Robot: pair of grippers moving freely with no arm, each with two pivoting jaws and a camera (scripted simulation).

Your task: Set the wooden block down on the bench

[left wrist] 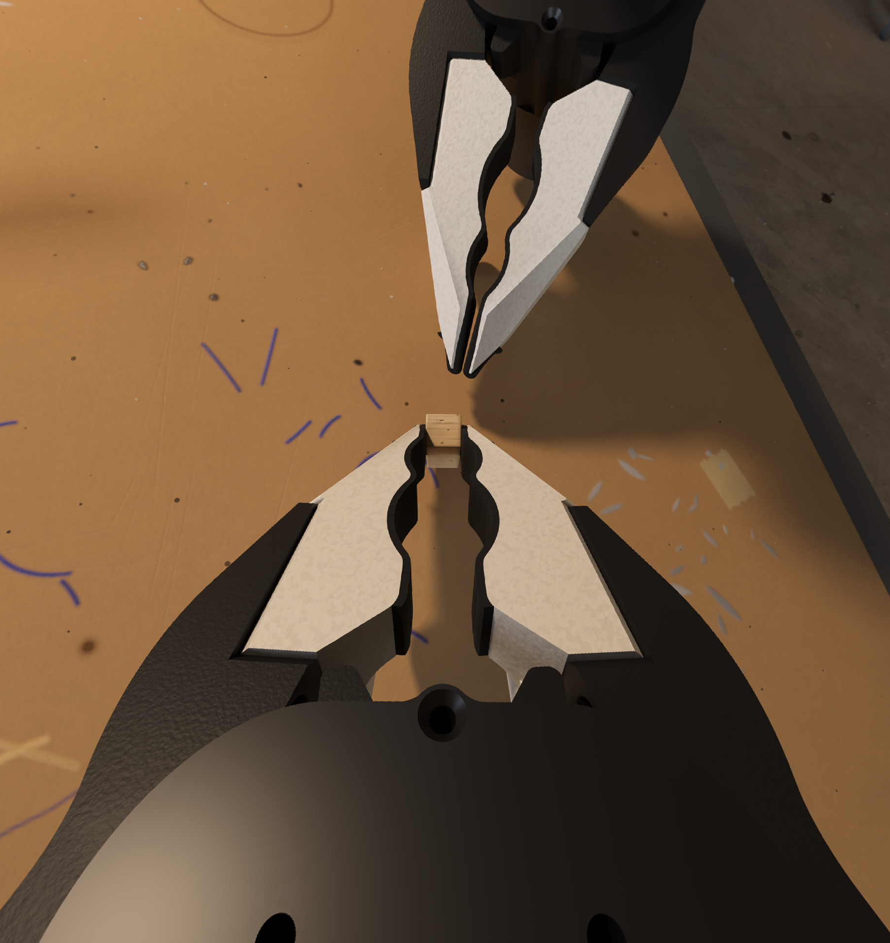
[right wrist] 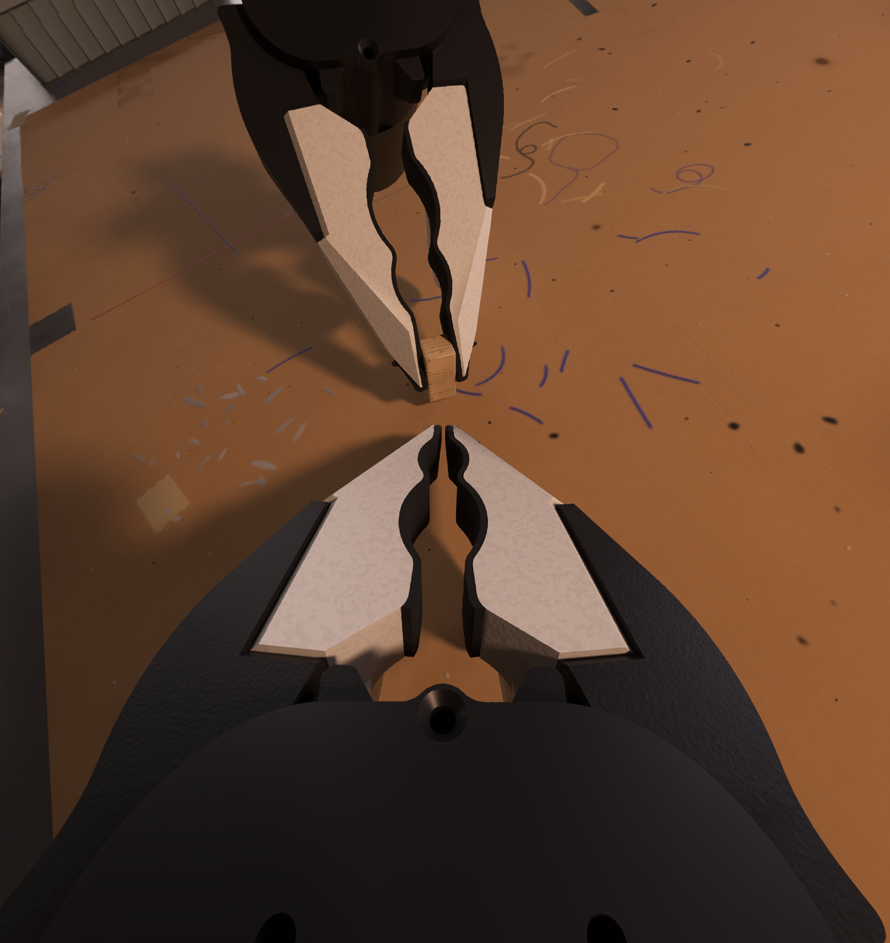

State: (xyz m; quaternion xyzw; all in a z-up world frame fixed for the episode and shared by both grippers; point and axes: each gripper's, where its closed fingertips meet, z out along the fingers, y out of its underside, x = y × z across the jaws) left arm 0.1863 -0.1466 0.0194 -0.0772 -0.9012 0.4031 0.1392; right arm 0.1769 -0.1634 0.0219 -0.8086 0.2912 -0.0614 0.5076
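Observation:
A small pale wooden block (left wrist: pixel 443 432) sits between the fingertips of my left gripper (left wrist: pixel 443 436), which is shut on it. In the right wrist view the block (right wrist: pixel 440 368) stands upright in that gripper (right wrist: pixel 440 375), its lower end at or just above the brown bench top (right wrist: pixel 636 510); I cannot tell if it touches. My right gripper (right wrist: pixel 442 430) is shut and empty, its tips a short way in front of the block. It also shows in the left wrist view (left wrist: pixel 460 368), pointing at the block from the far side.
The bench (left wrist: pixel 177 204) bears blue pen strokes, dark specks and pale smears. Its dark edge (left wrist: pixel 789 331) runs along the right in the left wrist view, with grey floor beyond. In the right wrist view the edge strip (right wrist: pixel 17 459) runs down the left.

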